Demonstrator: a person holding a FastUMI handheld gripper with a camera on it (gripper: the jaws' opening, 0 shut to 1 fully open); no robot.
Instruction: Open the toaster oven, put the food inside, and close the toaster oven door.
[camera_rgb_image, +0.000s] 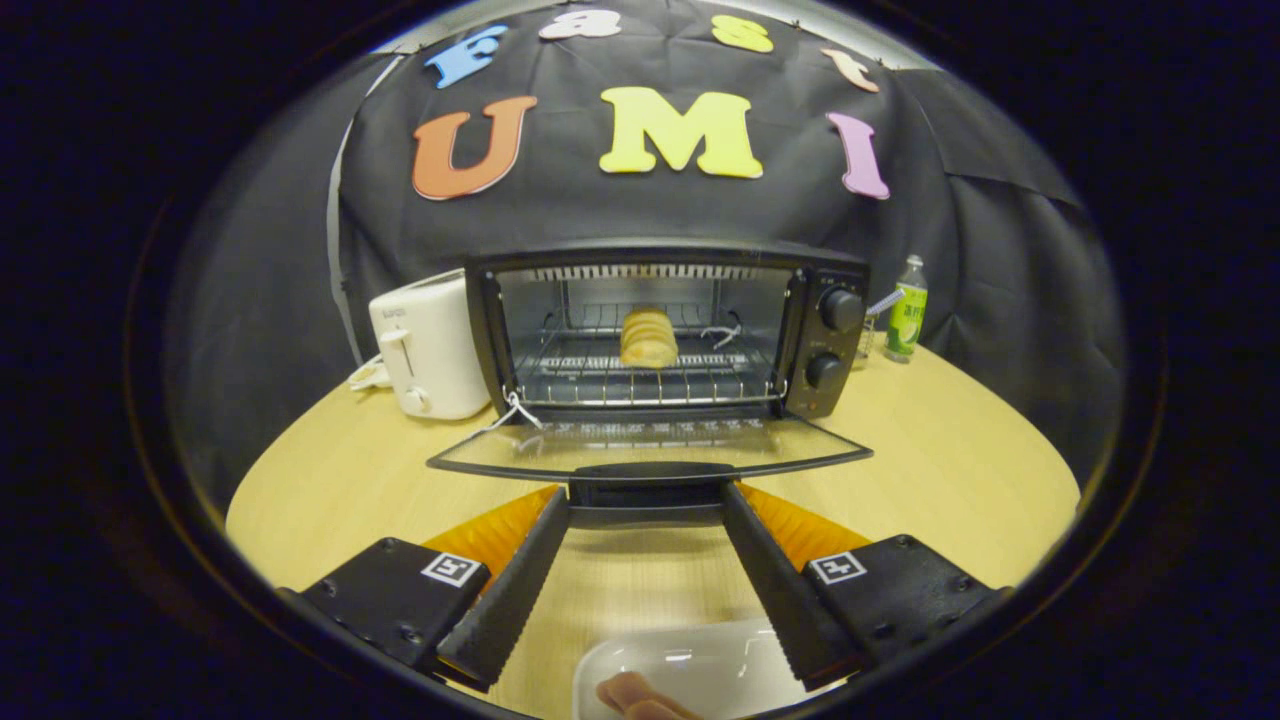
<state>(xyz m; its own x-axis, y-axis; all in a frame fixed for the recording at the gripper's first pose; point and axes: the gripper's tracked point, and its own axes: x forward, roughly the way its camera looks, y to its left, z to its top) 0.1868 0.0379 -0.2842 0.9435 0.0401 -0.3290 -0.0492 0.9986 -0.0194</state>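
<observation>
Oven (660, 330) door (650, 447) is dropped open; bread (649, 338) is seen on rack inside. Gripper (645, 497) is spread wide, nothing held, fingertips at door handle. Sausage (640, 697) lies in tray (690, 665) below.

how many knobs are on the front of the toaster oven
2. The upper knob and the lower knob sit one above the other on the toaster oven panel, right of its open door.

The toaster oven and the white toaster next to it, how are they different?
The toaster oven is black; the white toaster beside it is white. The toaster oven is wider and its glass door lies folded down, with bread on its rack. The toaster has a side lever and no door. Both stand on the wooden table. The gripper is open, fingertips at the door's handle.
</observation>
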